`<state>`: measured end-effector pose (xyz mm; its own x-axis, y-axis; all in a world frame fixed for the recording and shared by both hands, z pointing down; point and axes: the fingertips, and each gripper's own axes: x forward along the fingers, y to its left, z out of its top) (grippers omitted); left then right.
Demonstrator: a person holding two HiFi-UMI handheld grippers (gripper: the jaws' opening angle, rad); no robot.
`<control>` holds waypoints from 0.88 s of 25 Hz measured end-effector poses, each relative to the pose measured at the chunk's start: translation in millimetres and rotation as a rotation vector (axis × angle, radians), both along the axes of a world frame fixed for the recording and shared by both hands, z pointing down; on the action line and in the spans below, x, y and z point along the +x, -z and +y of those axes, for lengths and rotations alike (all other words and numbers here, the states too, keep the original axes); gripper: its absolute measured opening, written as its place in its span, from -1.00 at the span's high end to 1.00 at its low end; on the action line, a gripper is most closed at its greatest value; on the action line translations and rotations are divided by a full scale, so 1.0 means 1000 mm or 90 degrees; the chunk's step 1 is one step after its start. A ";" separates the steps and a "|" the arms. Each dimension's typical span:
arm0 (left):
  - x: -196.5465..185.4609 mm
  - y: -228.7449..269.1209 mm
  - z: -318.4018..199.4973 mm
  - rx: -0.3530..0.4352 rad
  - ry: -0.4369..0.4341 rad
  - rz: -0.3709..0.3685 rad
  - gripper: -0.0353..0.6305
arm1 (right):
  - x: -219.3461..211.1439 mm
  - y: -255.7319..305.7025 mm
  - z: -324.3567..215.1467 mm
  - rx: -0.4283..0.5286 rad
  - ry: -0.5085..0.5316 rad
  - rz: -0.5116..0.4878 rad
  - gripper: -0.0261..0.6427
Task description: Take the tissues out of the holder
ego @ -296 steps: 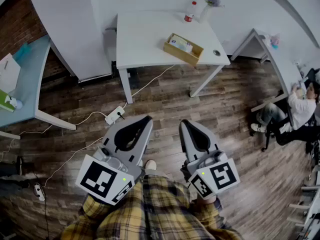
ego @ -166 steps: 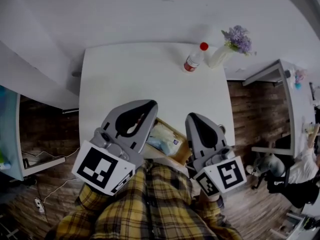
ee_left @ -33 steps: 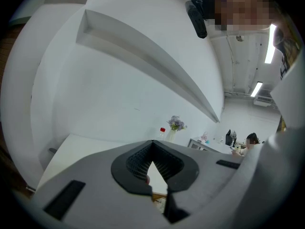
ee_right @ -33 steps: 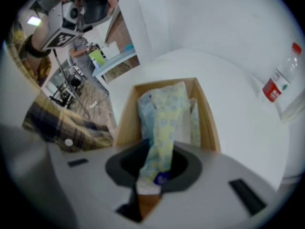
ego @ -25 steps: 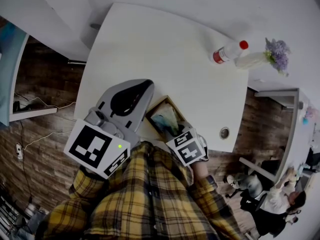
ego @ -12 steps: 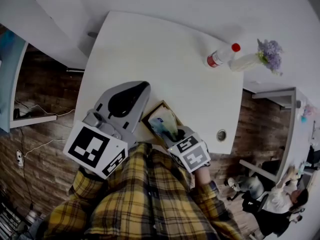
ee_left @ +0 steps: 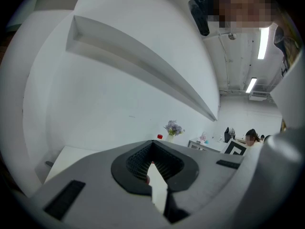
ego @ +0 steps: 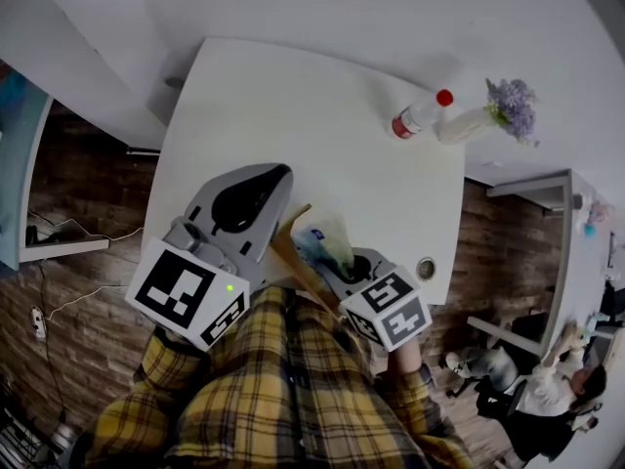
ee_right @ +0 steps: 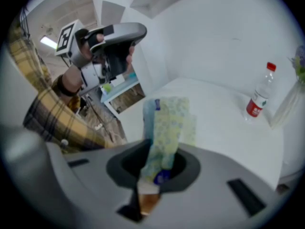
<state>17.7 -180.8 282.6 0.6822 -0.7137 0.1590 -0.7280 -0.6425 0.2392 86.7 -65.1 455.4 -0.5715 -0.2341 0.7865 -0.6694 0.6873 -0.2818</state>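
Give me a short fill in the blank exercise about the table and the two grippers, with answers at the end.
1. The tissue pack is clamped in the ____ gripper.
2. The bottle on the table has a ____ cap.
3. The vase beside it holds ____ flowers.
4. The left gripper holds ____.
Missing words: right; red; purple; nothing.

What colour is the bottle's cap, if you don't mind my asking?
Red. The cap on the bottle shows best in the right gripper view.
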 end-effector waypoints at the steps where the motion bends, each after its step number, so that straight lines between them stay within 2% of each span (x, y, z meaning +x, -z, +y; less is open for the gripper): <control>1: 0.002 0.001 0.000 0.002 -0.002 0.000 0.87 | 0.002 0.005 -0.002 0.006 -0.006 -0.007 0.73; 6: 0.009 0.003 0.001 0.007 -0.012 -0.003 0.87 | 0.008 0.038 -0.014 0.049 -0.041 -0.069 0.73; 15: 0.025 0.004 -0.001 0.010 -0.026 -0.010 0.87 | 0.020 0.115 -0.039 0.165 -0.108 -0.189 0.73; 22: 0.033 0.004 -0.002 0.011 -0.031 -0.017 0.87 | 0.038 0.151 -0.056 0.235 -0.178 -0.283 0.73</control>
